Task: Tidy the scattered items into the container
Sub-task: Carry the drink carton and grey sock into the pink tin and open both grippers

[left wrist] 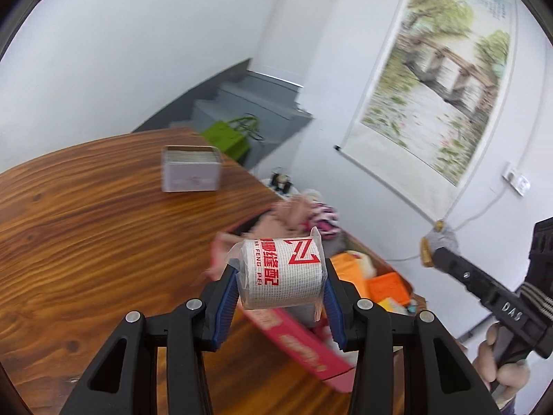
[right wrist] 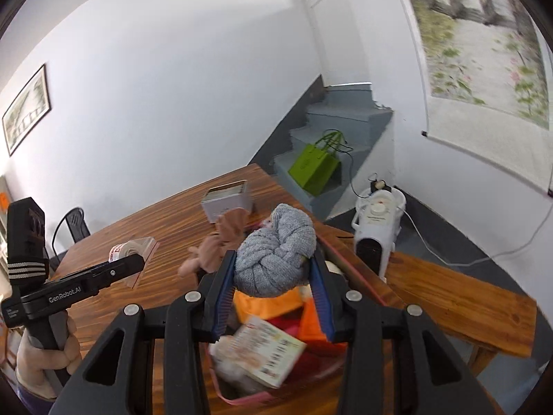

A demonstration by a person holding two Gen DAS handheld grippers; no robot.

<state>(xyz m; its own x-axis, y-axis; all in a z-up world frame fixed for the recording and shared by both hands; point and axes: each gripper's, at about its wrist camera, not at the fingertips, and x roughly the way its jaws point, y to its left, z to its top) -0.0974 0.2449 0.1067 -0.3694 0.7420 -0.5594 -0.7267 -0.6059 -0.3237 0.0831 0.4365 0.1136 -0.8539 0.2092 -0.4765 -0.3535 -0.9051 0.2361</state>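
Note:
My left gripper (left wrist: 280, 278) is shut on a white wrapped roll (left wrist: 281, 269) with red lettering, held above the table near the pink container (left wrist: 304, 346). The same roll (right wrist: 129, 247) and the left gripper (right wrist: 140, 259) show at the left of the right wrist view. My right gripper (right wrist: 273, 269) is shut on a balled grey knit sock (right wrist: 276, 254), held over the container (right wrist: 242, 397). Orange items (right wrist: 266, 306), a printed packet (right wrist: 262, 352) and pinkish cloth (right wrist: 221, 238) lie in it. In the left wrist view the right gripper (left wrist: 427, 252) reaches in from the right, holding the grey sock (left wrist: 446, 238).
A small metal tin (left wrist: 191, 169) stands further back on the wooden table (left wrist: 86, 228). A wooden bench (right wrist: 459, 297), a white heater (right wrist: 376, 221) and a green bag (right wrist: 316, 166) on grey stairs lie beyond the table's right edge. A hand (right wrist: 41, 356) holds the left tool.

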